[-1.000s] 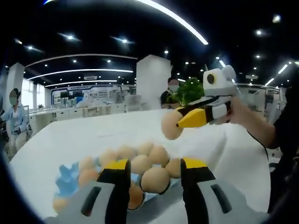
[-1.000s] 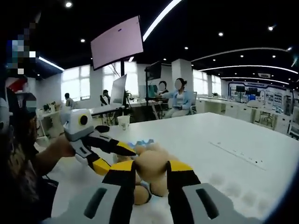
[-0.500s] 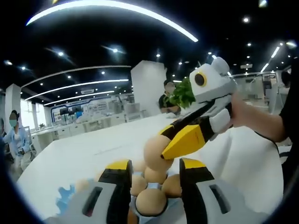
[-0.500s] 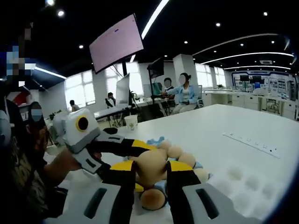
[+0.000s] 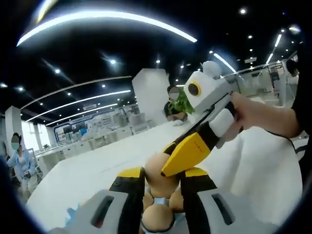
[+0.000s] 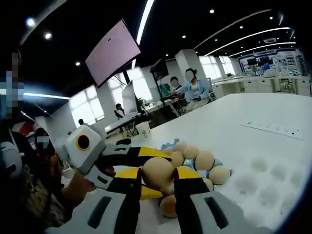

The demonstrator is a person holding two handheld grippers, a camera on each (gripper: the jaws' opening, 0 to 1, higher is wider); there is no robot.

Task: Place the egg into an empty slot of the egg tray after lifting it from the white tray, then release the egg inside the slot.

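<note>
Right gripper view, left to right: left claw [image 6: 161, 157], yellow-tipped, its hold not discernible; right claw [image 6: 156, 178] clenched on one tan oval egg [image 6: 157, 172], held above the blue plastic egg tray [image 6: 217, 162] of brown eggs; white moulded tray [image 6: 273, 178] with bare dimples, on the white tabletop [image 6: 253, 114]. Left gripper view: the same egg [image 5: 158, 170] sits between both claws.
</note>
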